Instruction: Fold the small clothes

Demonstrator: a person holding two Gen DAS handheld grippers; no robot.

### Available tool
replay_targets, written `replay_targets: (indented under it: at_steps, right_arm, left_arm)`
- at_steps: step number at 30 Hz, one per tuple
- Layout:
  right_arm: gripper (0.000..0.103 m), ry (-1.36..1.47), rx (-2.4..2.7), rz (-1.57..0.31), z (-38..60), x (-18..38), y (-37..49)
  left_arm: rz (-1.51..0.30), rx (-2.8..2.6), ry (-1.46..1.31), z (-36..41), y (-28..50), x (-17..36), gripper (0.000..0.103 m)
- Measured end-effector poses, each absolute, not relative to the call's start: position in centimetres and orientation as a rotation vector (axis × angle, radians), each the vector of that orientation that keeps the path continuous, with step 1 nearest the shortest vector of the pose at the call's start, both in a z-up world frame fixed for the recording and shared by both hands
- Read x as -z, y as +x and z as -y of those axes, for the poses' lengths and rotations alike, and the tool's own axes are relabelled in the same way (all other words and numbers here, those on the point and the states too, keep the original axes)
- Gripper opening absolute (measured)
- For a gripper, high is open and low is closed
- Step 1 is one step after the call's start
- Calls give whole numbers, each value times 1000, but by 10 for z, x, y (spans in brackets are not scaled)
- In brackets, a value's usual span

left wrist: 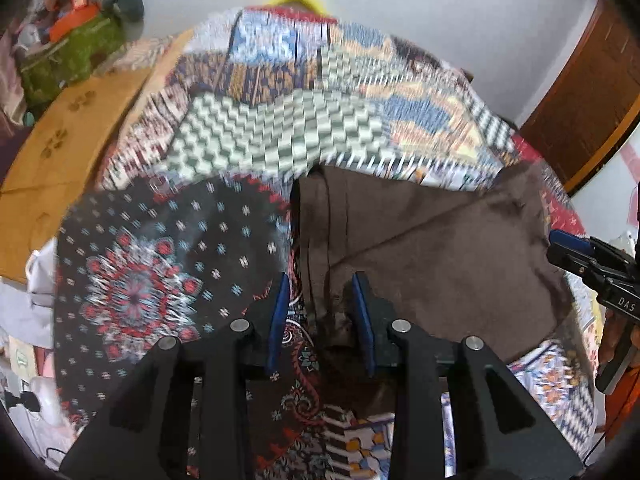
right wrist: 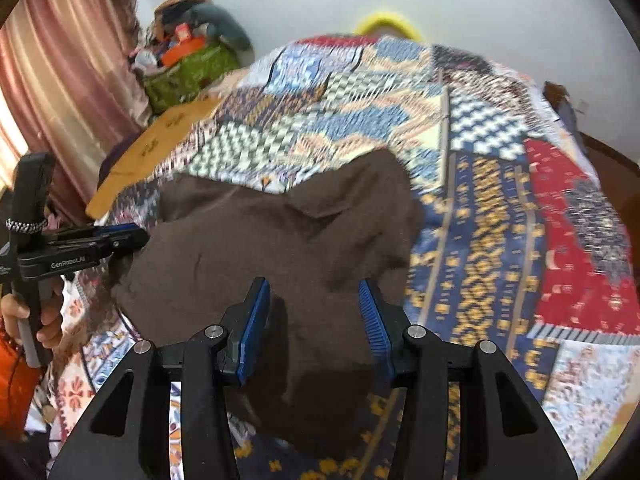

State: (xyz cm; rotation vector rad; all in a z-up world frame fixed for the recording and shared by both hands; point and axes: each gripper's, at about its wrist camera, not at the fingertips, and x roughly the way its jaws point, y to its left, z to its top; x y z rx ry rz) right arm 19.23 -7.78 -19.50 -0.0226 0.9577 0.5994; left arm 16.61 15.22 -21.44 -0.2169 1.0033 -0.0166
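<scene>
Our left tongs [left wrist: 320,300] stand spread, pinching nothing, with the near left edge of the brown garment [left wrist: 432,248] lying between the blue pads [left wrist: 280,312]. Whether the pads touch the cloth we cannot tell. Our right tongs [right wrist: 316,320] are spread as well, hovering over the near part of the same brown garment [right wrist: 280,248], with no fabric caught in them.

The garment lies rumpled on the patchwork bedspread [right wrist: 500,208], with a diagonal crease across it and its far edge bunched. To its left, just beside it, lies a dark patterned cloth [left wrist: 160,264] with red and white motifs; in the left wrist view the two seem to meet under our left tongs.

As we judge it, the fold is not yet made, and the next move calls for both tongs to take the near edge. The risks we see: the left tongs could pinch the patterned cloth along with the brown one, dragging both. The right tongs sit over the middle of the cloth rather than a corner, so closing there could gather a lump and give a crooked fold. The blur in both views suggests motion, which could spoil the aim.
</scene>
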Motion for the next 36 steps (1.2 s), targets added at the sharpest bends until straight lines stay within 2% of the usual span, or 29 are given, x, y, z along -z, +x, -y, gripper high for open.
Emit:
replay_targets:
  at_steps: [11,19,21,24,25,26,27,28,29,30,33,34,35,36]
  right_arm:
    - [43,52,-617,-572,107,64,115]
    - [43,58,-630,-310,112,-1,36]
    - [43,63,-636,-272,112,-8,19]
    - [43,59,-636,-242,110,-12,0]
    - [45,56,-628,-235,109,-12,-7]
    - [55,58,-619,-231,109,-12,-10]
    - [62,62,-604,-226,109,-10,-14]
    - [75,67,-589,-222,109,-8,-15]
    - [82,66,-568,-216,109,-6,-17]
    - [83,61,-552,-209,109,-5,-19]
    - [90,35,-518,-217,107,-5,-22]
    - [97,32,-511,-217,107,-6,-23]
    - [103,30,-501,-213,108,-6,-23]
    - [103,29,-492,-205,108,-6,-24]
  left_arm:
    - [-640,96,-174,-103,86,62,32]
    - [-392,75,-88,-60,8,-9,32]
    - [-339,54,-65,-50,-11,-17,34]
    - [-269,14,-41,-39,-37,-23,49]
    - [-255,6,-37,-37,-44,-24,58]
    - [-244,2,-38,-36,-50,-25,67]
    - [-235,3,-50,-36,-55,-25,71]
    - [-233,7,-60,-37,-58,-25,77]
    - [-232,6,-65,-37,-60,-25,81]
    - [-228,-4,-63,-37,-62,-25,83]
    - [-213,-22,-60,-38,-71,-25,98]
    - [-207,-22,-62,-38,-73,-25,101]
    - [-202,-25,-64,-39,-74,-24,102]
    - [-202,-27,-66,-39,-75,-24,102]
